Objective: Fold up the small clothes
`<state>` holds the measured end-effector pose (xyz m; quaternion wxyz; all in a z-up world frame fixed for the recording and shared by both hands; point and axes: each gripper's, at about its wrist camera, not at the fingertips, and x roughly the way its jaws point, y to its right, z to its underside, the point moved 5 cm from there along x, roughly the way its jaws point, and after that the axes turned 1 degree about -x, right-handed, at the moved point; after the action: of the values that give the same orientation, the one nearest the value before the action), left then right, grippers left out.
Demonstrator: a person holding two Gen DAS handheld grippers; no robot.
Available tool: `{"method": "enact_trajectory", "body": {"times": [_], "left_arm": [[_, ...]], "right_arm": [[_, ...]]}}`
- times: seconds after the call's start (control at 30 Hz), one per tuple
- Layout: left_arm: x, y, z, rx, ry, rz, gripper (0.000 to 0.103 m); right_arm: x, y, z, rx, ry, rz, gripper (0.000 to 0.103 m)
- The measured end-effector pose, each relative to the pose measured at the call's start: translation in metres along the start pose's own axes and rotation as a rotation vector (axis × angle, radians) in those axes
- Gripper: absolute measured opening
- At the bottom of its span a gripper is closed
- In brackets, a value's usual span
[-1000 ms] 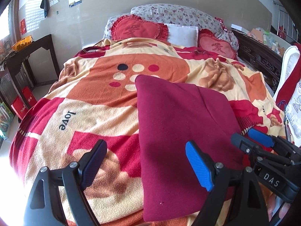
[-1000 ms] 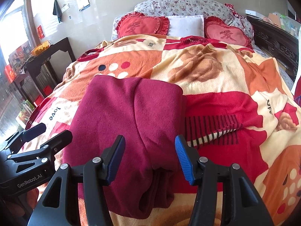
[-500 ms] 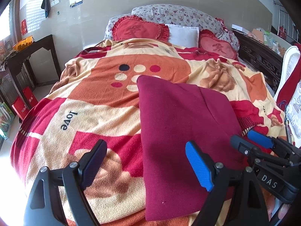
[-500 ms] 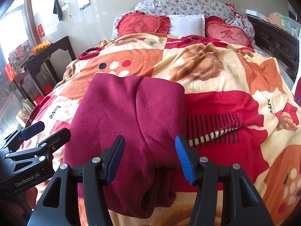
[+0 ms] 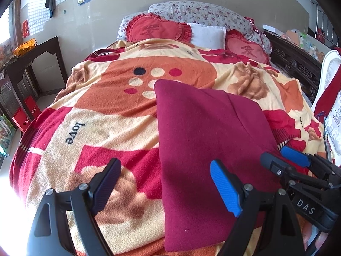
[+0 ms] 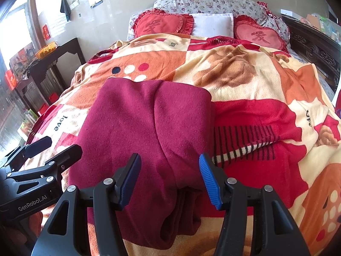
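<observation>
Near the bed's foot edge, the left gripper (image 5: pixel 164 183) gapes wide and empty beside the right gripper (image 6: pixel 169 179), parted, gripping nothing, over the folded maroon fleece garment (image 6: pixel 149 132) on the orange-and-red patterned blanket (image 5: pixel 106 128); heart-shaped red cushions (image 6: pixel 163 24) line the headboard end.

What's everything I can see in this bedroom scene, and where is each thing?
Folded garment: one, dark red, lying on the blanket near the bed's foot.
Blanket: one, orange, cream and red, spread over the bed.
Heart cushions: two, red, at the head of the bed.
White pillow: one, between the cushions.
Floral pillow: one, grey flowered, behind them.
Side table: one, dark wood, against the left wall.
Basket: one, orange, on that table.
Left gripper: one, black with blue pads, open above the garment's left edge.
Right gripper: one, same colours, open over the garment's near right corner.
</observation>
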<state>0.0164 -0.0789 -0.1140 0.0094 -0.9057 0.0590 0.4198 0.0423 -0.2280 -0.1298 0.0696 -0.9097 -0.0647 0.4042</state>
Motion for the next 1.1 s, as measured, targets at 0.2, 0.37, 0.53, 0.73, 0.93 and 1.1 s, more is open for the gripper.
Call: {"method": "enact_trajectory", "body": {"times": [0.2,0.37,0.53,0.73,0.93,1.1], "left_arm": [[0.000,-0.003,0.000,-0.006,-0.001,-0.002,0.089],[-0.002,-0.007,-0.001,-0.010,0.003,-0.006,0.089],[-0.002,-0.007,0.001,-0.012,0.002,-0.008,0.089],[-0.002,-0.007,0.002,-0.012,0.005,-0.007,0.089],[-0.002,-0.004,0.002,-0.005,0.006,-0.006,0.089],[-0.001,-0.004,0.003,-0.007,0.002,-0.008,0.089]], "right_arm": [[0.002,-0.003,-0.001,-0.003,-0.002,-0.003,0.040],[0.003,-0.006,-0.002,-0.011,-0.005,-0.004,0.041],[0.001,-0.010,-0.004,-0.018,0.002,-0.004,0.041],[0.002,-0.010,-0.003,-0.017,-0.001,-0.006,0.041],[0.003,-0.010,-0.002,-0.013,-0.005,-0.005,0.041],[0.003,-0.010,-0.002,-0.017,0.000,-0.008,0.041]]}}
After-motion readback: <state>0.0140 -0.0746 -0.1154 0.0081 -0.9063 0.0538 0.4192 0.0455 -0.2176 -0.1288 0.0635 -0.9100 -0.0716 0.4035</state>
